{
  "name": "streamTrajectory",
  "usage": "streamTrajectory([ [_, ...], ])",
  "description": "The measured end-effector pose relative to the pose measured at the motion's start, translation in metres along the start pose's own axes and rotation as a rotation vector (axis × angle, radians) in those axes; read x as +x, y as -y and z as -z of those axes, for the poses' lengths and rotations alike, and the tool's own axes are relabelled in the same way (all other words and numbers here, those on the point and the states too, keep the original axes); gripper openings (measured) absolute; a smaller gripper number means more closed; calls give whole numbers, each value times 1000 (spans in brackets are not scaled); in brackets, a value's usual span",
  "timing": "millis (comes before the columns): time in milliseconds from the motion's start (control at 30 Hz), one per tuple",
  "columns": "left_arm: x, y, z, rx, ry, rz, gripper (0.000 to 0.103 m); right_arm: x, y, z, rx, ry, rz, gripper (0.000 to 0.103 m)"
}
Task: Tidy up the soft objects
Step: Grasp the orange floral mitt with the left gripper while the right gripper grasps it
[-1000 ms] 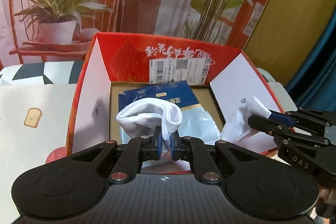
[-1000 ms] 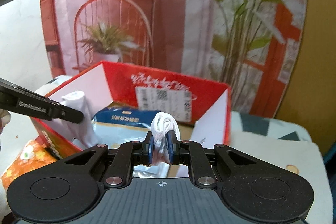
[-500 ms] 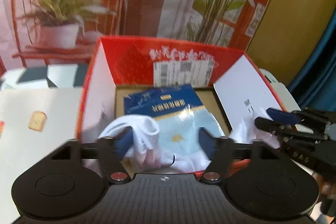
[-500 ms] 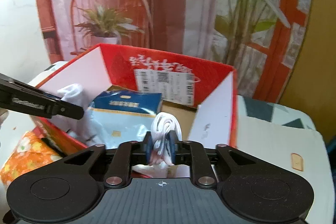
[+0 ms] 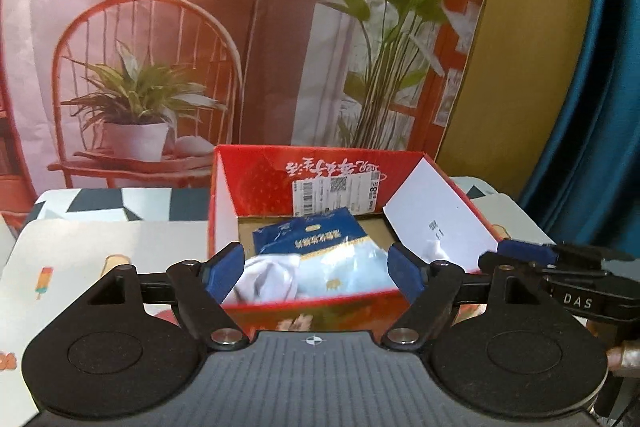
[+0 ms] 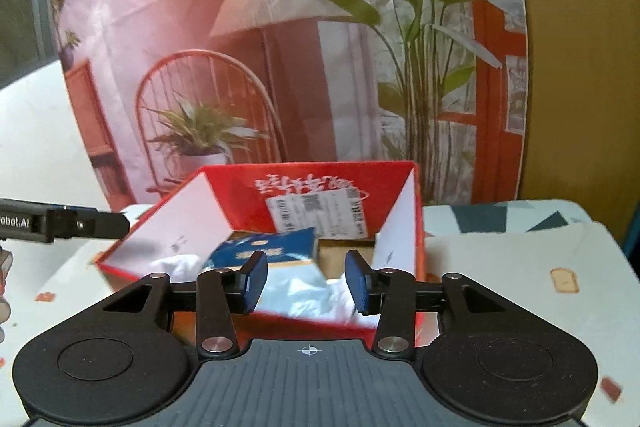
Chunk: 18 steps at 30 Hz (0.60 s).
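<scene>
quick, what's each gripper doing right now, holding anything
Left gripper: open and opening wider, holding nothing; the white cloth lies in the red box.
Right gripper: jaws opening, nothing gripped between the pads.

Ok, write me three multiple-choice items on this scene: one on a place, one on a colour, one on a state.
1. Where does the white sock lie?
A. inside the red box
B. on the tablecloth
C. on a chair

2. What colour are the pads on the right gripper?
A. green
B. blue
C. yellow

3. What does the left gripper hold?
A. the sock
B. the blue packet
C. nothing

Answers: 1 A, the sock rests on the box floor beside the packet; 2 B, both pads show blue; 3 C, its jaws are opening, nothing between them.
</scene>
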State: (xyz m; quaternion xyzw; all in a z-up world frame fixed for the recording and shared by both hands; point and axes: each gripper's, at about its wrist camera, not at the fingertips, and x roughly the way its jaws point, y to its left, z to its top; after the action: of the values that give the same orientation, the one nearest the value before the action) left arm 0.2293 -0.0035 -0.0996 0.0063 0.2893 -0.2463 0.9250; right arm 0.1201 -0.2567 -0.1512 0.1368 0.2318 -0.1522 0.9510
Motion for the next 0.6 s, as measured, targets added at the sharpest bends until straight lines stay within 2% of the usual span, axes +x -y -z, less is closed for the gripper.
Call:
streamTrajectory([
  [100, -9, -7, 17, -22, -11, -20, 81, -7, -7, 17, 20, -14, -30, 40],
  [367, -3, -30, 67, -116, -90, -74, 79, -9, -26, 69, 63, -136, -86, 40],
  [600, -2, -43, 103, -215, -139, -62, 79, -7, -38, 92, 65, -217, -107, 40],
])
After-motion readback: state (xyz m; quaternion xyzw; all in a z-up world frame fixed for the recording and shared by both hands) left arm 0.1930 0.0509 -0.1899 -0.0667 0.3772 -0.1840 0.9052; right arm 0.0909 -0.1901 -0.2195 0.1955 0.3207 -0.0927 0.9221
